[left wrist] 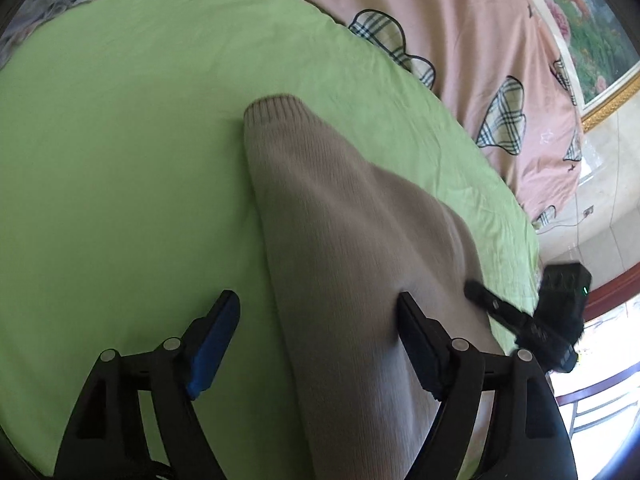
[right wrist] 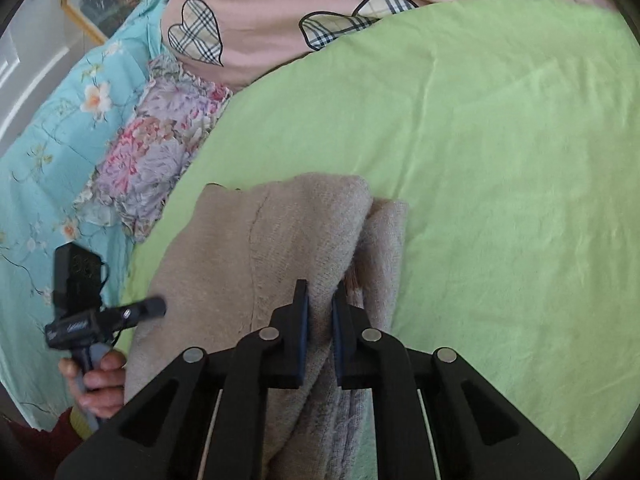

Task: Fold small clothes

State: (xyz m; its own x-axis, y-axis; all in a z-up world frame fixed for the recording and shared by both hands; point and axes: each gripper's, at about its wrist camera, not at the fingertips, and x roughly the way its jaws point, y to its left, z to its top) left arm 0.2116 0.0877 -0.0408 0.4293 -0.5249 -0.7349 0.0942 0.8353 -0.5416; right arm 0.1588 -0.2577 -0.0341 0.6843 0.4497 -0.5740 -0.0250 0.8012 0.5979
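I am working over a bed, and the largest thing under me is the light green sheet point(left wrist: 120, 140) that is serving as my folding surface. Behind it a pink duvet with plaid hearts point(right wrist: 280, 12) is lying bunched, with a turquoise floral quilt point(right wrist: 52, 128) and a ruffled floral cushion point(right wrist: 152, 148) off to one side, and a gilt-framed picture point(left wrist: 592, 40) is hanging on the wall.

The task's garment, a beige knit sweater point(left wrist: 340, 240), is lying on the green sheet, one ribbed cuff point(left wrist: 276, 108) reaching away from my left tongs. In the right wrist view it is already bunching into several layers.

My right gripper point(right wrist: 320, 312) is clamping a fold of that knit, its jaws nearly together with the fabric pinched between them. My left gripper point(left wrist: 316, 320) is standing wide open, straddling the sleeve; its right finger is touching the knit but nothing is being squeezed. In the right view the person's hand point(right wrist: 98, 384) is showing around the left tool's handle.

I judge I am mid-fold, bringing the sleeve in across the body. The next move is probably calling for the left tongs to close on the sleeve and carry it over while the right keeps the fold anchored.

There is pale lettering on the left tool's body, but it is too small for me to read.
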